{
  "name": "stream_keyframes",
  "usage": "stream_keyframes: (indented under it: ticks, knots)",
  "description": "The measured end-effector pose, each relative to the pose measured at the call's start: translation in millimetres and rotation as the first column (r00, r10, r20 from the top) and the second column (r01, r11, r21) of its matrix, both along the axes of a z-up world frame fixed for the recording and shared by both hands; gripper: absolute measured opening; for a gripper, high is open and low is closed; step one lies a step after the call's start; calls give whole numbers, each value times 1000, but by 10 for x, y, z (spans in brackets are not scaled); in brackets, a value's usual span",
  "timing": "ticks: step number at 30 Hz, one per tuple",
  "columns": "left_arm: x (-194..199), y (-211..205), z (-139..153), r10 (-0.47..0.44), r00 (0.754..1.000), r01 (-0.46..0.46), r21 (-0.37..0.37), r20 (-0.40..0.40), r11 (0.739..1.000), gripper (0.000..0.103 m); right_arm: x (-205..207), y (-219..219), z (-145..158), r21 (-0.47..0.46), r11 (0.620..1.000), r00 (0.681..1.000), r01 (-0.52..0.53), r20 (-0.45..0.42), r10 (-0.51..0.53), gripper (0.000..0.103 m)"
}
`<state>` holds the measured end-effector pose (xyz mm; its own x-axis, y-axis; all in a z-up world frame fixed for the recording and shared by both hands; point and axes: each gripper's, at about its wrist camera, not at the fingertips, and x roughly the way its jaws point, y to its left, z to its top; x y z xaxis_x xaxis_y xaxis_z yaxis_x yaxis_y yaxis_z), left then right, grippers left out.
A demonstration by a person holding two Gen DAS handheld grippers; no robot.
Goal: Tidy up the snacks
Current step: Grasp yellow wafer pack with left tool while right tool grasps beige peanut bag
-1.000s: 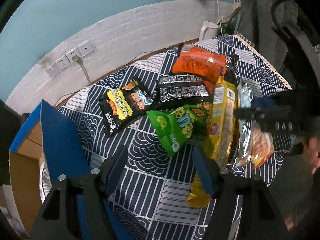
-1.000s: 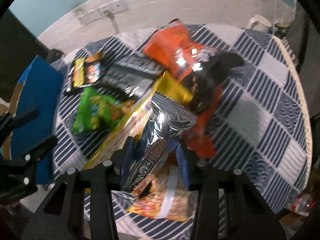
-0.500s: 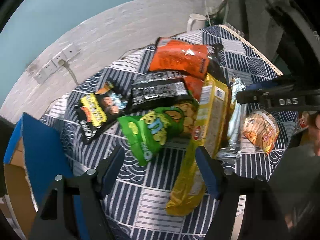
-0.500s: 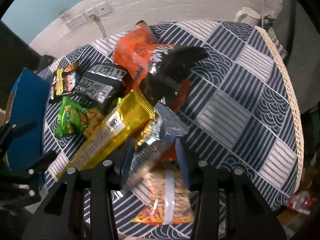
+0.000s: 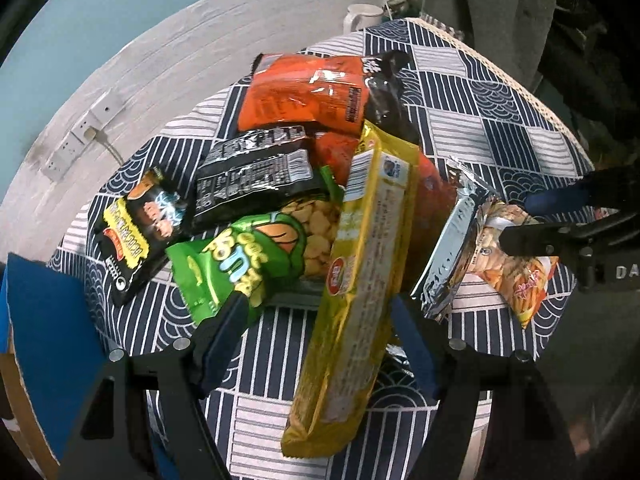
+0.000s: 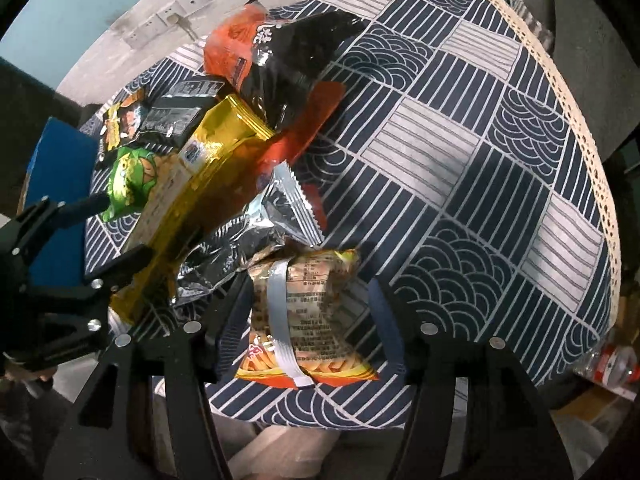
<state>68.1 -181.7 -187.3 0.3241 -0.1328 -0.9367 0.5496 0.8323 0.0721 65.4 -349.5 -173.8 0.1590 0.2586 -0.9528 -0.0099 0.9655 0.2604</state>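
Note:
Snack packets lie heaped on the patterned tablecloth. A long yellow packet runs between the fingers of my left gripper, which is open; its right finger is close to the packet's edge. To its left lie a green bag, a black packet and a small black-and-yellow bag. An orange bag lies behind. My right gripper is opening around an orange stick-snack packet, with gaps at both pads. A silver packet lies just left of it.
A blue-sided cardboard box stands at the left table edge. A white mug sits at the back, below the wall with sockets. The cloth's lace edge marks the right side. A plastic bottle lies on the floor.
The right gripper let go of the silver packet, widened and now straddles the orange stick-snack packet. The left gripper moved right, bringing the yellow packet between its fingers.

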Motion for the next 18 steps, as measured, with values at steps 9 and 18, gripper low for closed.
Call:
stream_keyframes:
  ticks: [9,18]
  knots:
    - [-15,-120,-131,-5,1000,5,18,1,1000,79,-21,5,45,51,998,1000,-20,13,20,60]
    - [62,-127,-279,-3,996,2,-11,-91,1000,41,-43,168,-325,-16,996,995,-82,-62,81,60]
